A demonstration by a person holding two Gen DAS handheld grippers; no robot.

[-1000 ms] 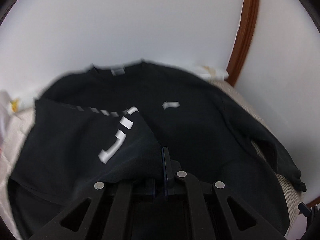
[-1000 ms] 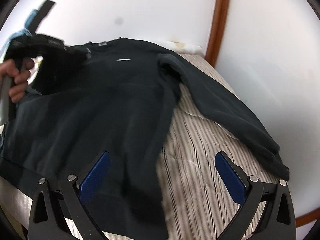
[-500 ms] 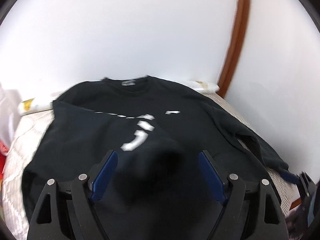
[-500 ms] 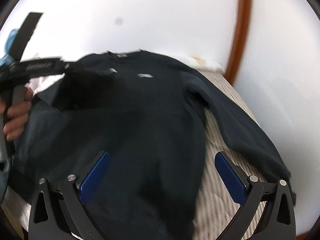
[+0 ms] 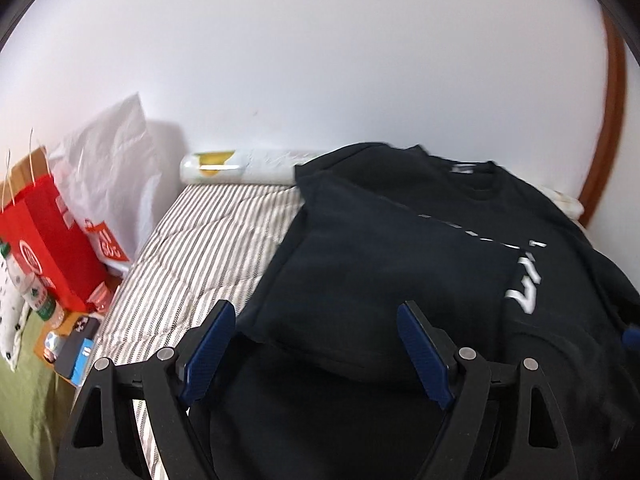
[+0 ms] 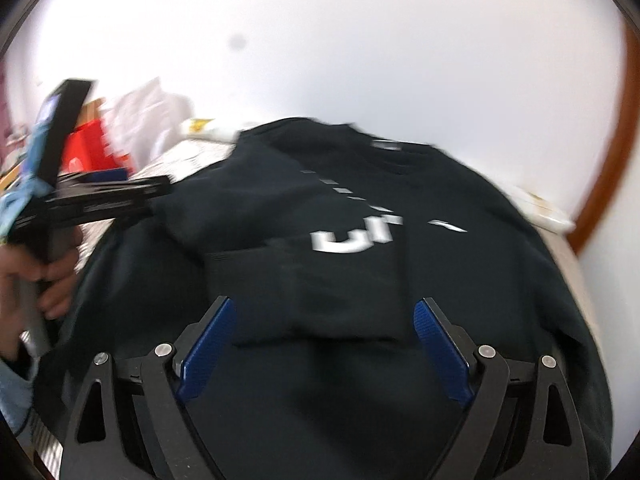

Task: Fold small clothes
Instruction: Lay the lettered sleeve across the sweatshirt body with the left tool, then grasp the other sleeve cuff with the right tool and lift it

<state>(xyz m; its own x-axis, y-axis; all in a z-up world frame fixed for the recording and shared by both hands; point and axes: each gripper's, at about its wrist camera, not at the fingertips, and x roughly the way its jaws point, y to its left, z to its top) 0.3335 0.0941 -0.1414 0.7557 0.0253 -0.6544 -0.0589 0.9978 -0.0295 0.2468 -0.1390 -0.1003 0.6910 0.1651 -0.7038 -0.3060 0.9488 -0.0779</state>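
Where the left wrist camera looks forward, the left gripper [image 5: 318, 350] has its blue-padded fingers [image 5: 208, 346] spread wide apart with nothing between the pads. Beyond and partly below them lies the black sweatshirt [image 5: 400, 272], spread on the striped mattress [image 5: 208, 248], its collar toward the far edge by the white wall [image 5: 320, 60]. One sleeve side is folded across the body, white lettering [image 5: 524, 286] showing along the fold's right side. The folded hem edge sits just ahead of the fingertips; whether a pad touches the cloth cannot be told. Off the mattress's left edge stand a red paper bag [image 5: 48, 240] and a white plastic bag [image 5: 108, 176], and a rolled white bundle [image 5: 236, 166] lies along the far edge.

From the right wrist camera, the right gripper [image 6: 322, 344] also has its fingers [image 6: 440, 352] well apart, holding nothing. That same sweatshirt [image 6: 460, 280] fills the space ahead, its folded panel's near edge lying between and just beyond the fingertips, blurred. At the left, the person's left hand [image 6: 52, 280] grips the other gripper's handle beside the garment's left edge.
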